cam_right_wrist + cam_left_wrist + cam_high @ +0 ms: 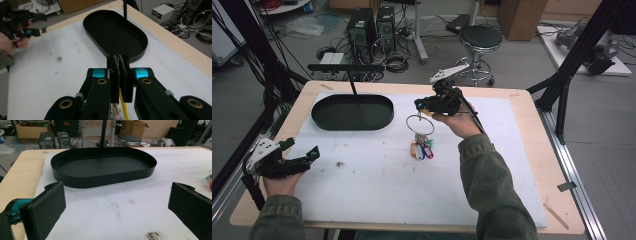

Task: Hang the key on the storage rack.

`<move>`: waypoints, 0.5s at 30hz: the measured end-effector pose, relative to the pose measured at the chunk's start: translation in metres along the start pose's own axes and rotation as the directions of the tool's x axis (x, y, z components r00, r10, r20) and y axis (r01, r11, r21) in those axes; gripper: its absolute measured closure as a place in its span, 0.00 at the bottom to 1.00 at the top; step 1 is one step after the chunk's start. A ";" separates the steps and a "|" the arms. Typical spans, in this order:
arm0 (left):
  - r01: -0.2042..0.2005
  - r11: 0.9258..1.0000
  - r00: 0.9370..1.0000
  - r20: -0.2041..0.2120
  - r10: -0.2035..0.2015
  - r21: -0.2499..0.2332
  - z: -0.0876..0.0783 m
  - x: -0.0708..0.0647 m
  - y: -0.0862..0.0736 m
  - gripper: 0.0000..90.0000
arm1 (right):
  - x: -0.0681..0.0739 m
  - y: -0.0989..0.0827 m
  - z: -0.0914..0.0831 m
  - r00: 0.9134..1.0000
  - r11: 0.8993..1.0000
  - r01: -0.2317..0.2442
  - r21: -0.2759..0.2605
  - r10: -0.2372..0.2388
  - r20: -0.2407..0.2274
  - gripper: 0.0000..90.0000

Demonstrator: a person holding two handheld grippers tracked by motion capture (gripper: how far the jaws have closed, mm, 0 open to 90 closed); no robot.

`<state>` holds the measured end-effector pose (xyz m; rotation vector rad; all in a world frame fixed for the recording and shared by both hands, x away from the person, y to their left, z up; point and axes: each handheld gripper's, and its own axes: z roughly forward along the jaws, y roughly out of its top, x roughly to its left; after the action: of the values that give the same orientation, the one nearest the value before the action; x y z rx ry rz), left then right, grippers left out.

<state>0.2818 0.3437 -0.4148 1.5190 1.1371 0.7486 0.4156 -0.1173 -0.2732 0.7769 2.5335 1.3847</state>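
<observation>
Resting at the near-left corner of the bench [532, 150], well to the left of and nearer than the black oval tray [352, 112], the left hand-held gripper [302, 152] sits in the person's left hand [282, 182] with its jaws spread wide and nothing between them; in the left gripper view its two black pads [47, 212] stand far apart, framing the white mat [120, 207] and the tray [102, 173] beyond. A small dark smudge [339, 164] marks the mat nearer than the tray, between the left hand-held gripper and the keys. The tray lies on the far-left part of the white mat [372, 185], and a thin black post [353, 87] rises from its far side to a horizontal bar [346, 66]. Just right of the tray, a large metal key ring [420, 124] hangs in the air above the mat, with a cluster of coloured key tags [422, 150], orange, blue and pink, dangling from its lower end. The top of the ring is pinched in the right hand-held gripper [423, 106], held raised by the person's right hand [459, 120] to the right of the tray. In the right gripper view its jaws are pressed together, a yellow strip [123, 105] and part of the ring showing beneath them, with the tray [115, 32] straight ahead and the left hand-held gripper [37, 23] farther off beyond the tray's left side.
</observation>
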 end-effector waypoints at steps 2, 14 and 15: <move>-0.002 1.000 1.000 0.000 0.002 0.005 0.001 0.000 0.000 0.02 | 0.000 0.004 0.002 1.000 1.000 0.002 0.002 -0.002 -0.009 0.98; -0.004 1.000 1.000 -0.002 0.004 0.005 0.001 0.001 -0.001 0.02 | 0.000 0.036 0.011 0.999 1.000 0.011 -0.029 -0.012 -0.041 0.98; -0.001 1.000 1.000 -0.003 0.001 0.004 0.001 0.002 -0.001 0.02 | 0.000 0.038 0.011 0.999 0.999 0.009 -0.033 -0.010 -0.043 0.98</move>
<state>0.2833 0.3448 -0.4161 1.5227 1.1408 0.7500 0.4337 -0.0926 -0.2482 0.7361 2.5362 1.4513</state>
